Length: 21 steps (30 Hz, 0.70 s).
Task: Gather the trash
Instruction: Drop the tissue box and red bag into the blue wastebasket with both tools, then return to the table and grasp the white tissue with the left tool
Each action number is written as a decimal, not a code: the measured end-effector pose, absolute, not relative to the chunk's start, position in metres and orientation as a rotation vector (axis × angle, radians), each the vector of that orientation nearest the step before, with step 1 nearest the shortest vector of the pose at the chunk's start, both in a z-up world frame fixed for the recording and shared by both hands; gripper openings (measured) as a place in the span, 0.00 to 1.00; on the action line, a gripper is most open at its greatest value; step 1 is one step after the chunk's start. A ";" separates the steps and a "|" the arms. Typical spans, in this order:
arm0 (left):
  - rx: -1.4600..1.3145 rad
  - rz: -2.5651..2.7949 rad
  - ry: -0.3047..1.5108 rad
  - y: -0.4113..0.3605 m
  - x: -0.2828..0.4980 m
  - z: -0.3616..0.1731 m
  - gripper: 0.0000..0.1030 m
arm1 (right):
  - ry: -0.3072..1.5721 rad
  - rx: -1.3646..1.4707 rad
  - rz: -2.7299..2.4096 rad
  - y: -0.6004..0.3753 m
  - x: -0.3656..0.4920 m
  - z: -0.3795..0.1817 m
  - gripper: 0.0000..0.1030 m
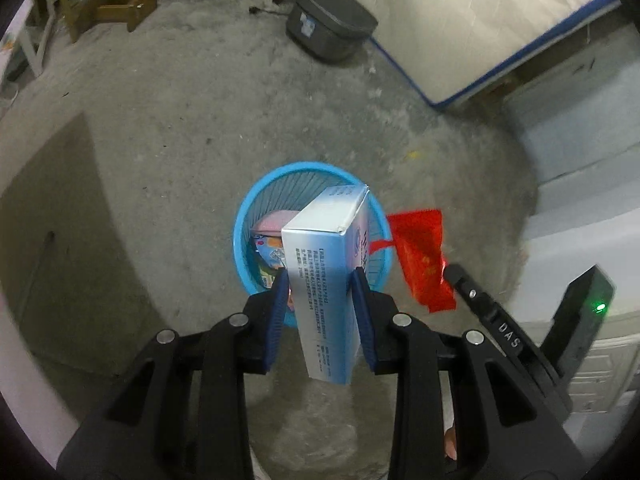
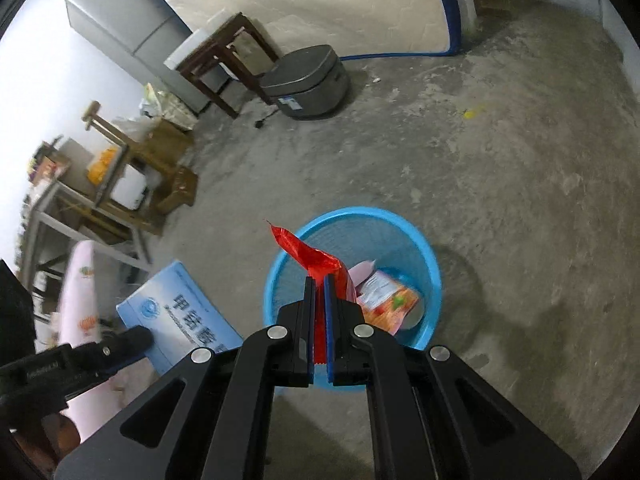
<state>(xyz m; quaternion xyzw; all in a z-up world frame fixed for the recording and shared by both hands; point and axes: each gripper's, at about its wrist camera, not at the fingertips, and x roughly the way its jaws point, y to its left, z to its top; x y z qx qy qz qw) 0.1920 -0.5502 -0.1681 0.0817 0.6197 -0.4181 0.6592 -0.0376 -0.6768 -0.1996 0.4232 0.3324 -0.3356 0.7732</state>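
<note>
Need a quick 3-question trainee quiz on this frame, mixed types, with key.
1. True or false: the left gripper is shut on the white and blue box.
2. What does the right gripper hold? A) a bottle B) a red wrapper C) nothing
3. Fill in: the blue basket stands on the concrete ____ and already holds other packaging.

Key
1. True: both pads press its sides.
2. B: its jaws pinch the wrapper above the basket.
3. floor
</note>
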 end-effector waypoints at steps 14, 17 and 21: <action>0.217 -0.893 1.449 -0.561 0.179 -0.201 0.74 | 0.812 0.979 -0.762 -0.695 -0.052 -0.285 0.53; 0.195 -0.919 1.408 -0.554 0.178 -0.175 0.74 | 0.796 0.956 -0.767 -0.685 -0.061 -0.263 0.54; 0.138 -0.980 1.328 -0.516 0.173 -0.120 0.74 | 0.742 0.868 -0.762 -0.661 -0.072 -0.216 0.69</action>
